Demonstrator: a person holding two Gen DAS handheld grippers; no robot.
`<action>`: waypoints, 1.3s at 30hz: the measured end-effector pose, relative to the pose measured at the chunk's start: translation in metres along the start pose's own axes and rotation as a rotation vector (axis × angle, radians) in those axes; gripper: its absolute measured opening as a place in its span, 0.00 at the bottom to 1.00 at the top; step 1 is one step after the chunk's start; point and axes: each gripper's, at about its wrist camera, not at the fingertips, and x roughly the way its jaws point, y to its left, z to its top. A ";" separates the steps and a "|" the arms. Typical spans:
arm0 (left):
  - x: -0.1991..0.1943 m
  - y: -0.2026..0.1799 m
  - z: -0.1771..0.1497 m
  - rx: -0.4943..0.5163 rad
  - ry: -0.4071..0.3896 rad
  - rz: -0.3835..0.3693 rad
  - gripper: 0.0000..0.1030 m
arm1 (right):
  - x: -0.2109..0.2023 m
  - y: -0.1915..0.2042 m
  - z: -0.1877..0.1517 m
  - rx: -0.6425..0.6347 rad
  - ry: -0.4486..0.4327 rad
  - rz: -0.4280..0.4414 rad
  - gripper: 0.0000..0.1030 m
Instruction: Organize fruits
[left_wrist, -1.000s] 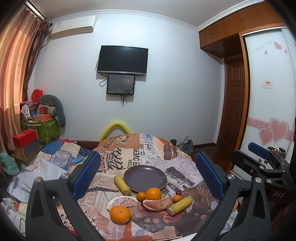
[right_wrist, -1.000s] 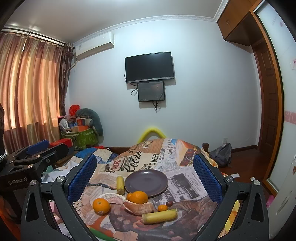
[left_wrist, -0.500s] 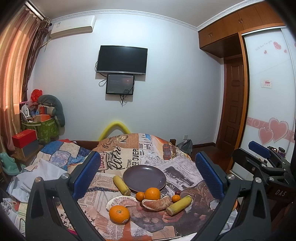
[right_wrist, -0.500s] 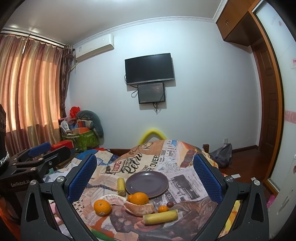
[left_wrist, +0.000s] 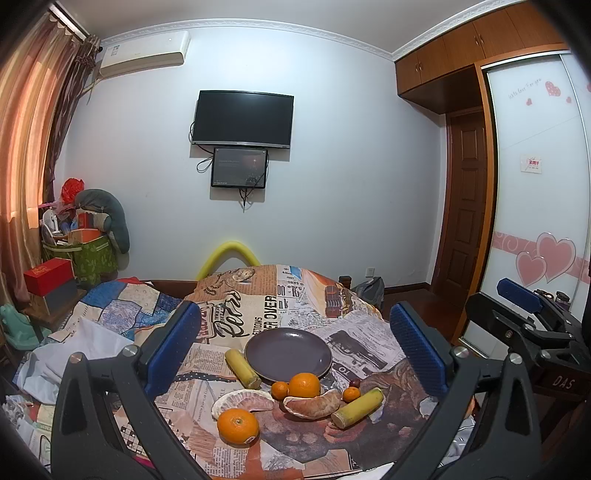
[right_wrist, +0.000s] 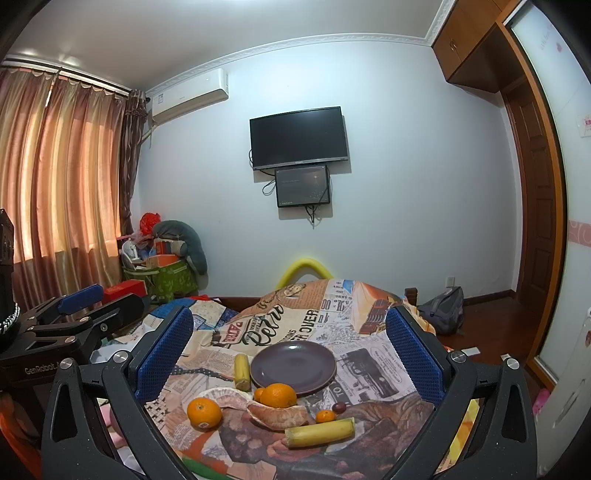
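Note:
An empty dark purple plate (left_wrist: 288, 353) (right_wrist: 293, 366) sits mid-table. In front of it lie two oranges (left_wrist: 237, 425) (left_wrist: 304, 384), two small tangerines (left_wrist: 279, 390) (left_wrist: 351, 394), two pomelo segments (left_wrist: 243, 401) (left_wrist: 313, 404), a dark grape (left_wrist: 354, 382) and two yellow cane pieces (left_wrist: 242, 367) (left_wrist: 357, 407). My left gripper (left_wrist: 293, 347) is open and empty, held back above the near edge. My right gripper (right_wrist: 290, 349) is open and empty, also held back. Each gripper shows at the edge of the other's view (left_wrist: 524, 325) (right_wrist: 74, 317).
The table (right_wrist: 373, 373) wears a newspaper-print cloth. A patchwork-covered surface (left_wrist: 110, 310) lies to the left. Boxes and a green bag (left_wrist: 88, 254) stand in the left corner. A backpack (right_wrist: 443, 310) lies on the floor at right. A yellow foam arch (left_wrist: 231, 253) rises behind the table.
Both grippers have drifted slightly; the view shifts a little. Nothing on the table has moved.

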 end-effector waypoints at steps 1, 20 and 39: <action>0.000 0.000 0.000 0.000 0.000 0.000 1.00 | 0.000 0.000 0.000 0.000 0.000 0.000 1.00; 0.002 0.002 0.000 -0.001 0.007 -0.003 1.00 | 0.001 0.000 -0.001 -0.006 0.008 0.008 1.00; 0.023 0.017 -0.011 -0.008 0.048 -0.001 1.00 | 0.022 -0.005 -0.014 0.000 0.081 -0.004 1.00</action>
